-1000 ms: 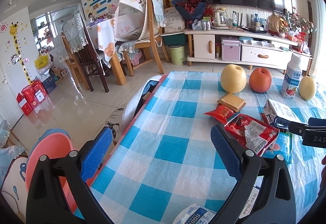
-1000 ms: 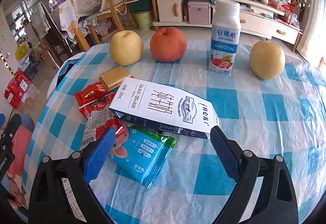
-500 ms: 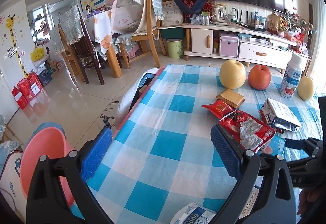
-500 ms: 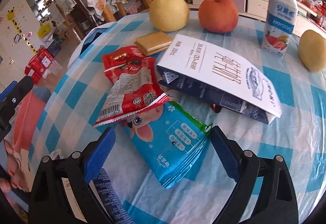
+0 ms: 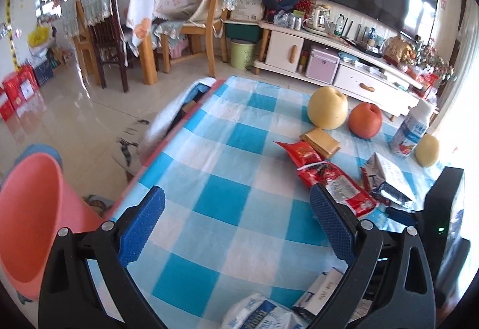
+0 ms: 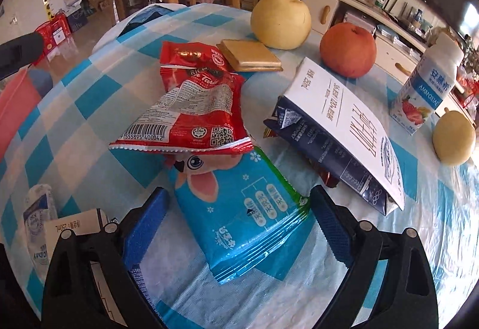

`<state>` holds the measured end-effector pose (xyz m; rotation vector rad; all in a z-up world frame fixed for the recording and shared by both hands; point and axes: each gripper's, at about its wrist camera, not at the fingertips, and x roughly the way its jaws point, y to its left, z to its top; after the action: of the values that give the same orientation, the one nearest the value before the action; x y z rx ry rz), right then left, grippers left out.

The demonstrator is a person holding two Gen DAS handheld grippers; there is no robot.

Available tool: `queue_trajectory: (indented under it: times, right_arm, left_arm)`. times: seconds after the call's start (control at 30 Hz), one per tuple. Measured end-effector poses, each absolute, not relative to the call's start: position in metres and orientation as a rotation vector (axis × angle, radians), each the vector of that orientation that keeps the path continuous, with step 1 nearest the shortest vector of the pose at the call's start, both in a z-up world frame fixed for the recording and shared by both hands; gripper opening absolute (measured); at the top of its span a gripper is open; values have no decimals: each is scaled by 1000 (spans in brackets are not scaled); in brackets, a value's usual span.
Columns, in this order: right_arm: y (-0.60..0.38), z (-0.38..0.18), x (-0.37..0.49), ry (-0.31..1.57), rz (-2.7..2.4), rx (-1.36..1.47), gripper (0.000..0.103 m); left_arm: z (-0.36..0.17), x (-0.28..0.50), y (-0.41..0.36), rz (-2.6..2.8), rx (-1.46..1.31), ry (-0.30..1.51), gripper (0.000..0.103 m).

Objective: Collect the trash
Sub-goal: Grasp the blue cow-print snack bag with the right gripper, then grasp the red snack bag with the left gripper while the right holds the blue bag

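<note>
While the right gripper (image 6: 238, 227) is hanging low over the blue-and-white checked tablecloth (image 6: 74, 131), its two blue fingers are standing wide apart with nothing between them but air. The shiny blue snack packet with a cartoon animal (image 6: 242, 209) is lying flat just in front of this gripper, right in the gap. Its long side is running away and a little to the left, so the fingers are sitting on either side of its width. This gripper looks much nearer than the left gripper (image 5: 236, 227), which is also spread wide, holding nothing, with only bare cloth ahead. A crinkly red snack wrapper (image 6: 191, 116) is covering the far end of the blue packet, so that end is hidden. To the right, a flattened white and dark blue milk carton (image 6: 344, 131) is lying near. A pink plastic bin (image 5: 27, 221) is sitting left of the left gripper, partly cut off.
</note>
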<state>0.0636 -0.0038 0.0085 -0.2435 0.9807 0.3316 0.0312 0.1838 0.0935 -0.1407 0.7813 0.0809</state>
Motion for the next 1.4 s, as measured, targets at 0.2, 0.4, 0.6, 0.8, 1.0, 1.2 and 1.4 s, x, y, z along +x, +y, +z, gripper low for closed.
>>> queue_trajectory:
  times: [0.2, 0.4, 0.6, 0.8, 1.0, 1.2, 1.4]
  right_arm:
    - [-6, 8, 70, 988, 371, -186, 93]
    - [-3, 13, 64, 1005, 416, -188, 64]
    - [-5, 16, 50, 1025, 438, -211, 55]
    - [-16, 19, 34, 1050, 420, -230, 53]
    - [-53, 22, 17, 1078, 353, -189, 53]
    - [-98, 28, 15, 1087, 254, -99, 53]
    - [-115, 29, 14, 1095, 254, -30, 53]
  left_arm:
    - [75, 49, 186, -24, -310, 879, 98]
    - [62, 62, 184, -46, -396, 921, 98]
    - [58, 70, 169, -40, -343, 914, 98]
    - [52, 77, 142, -40, -214, 926, 98]
    - [44, 83, 114, -61, -116, 945, 98]
    - [32, 88, 78, -75, -2, 967, 98]
    - [26, 99, 61, -33, 92, 1018, 98]
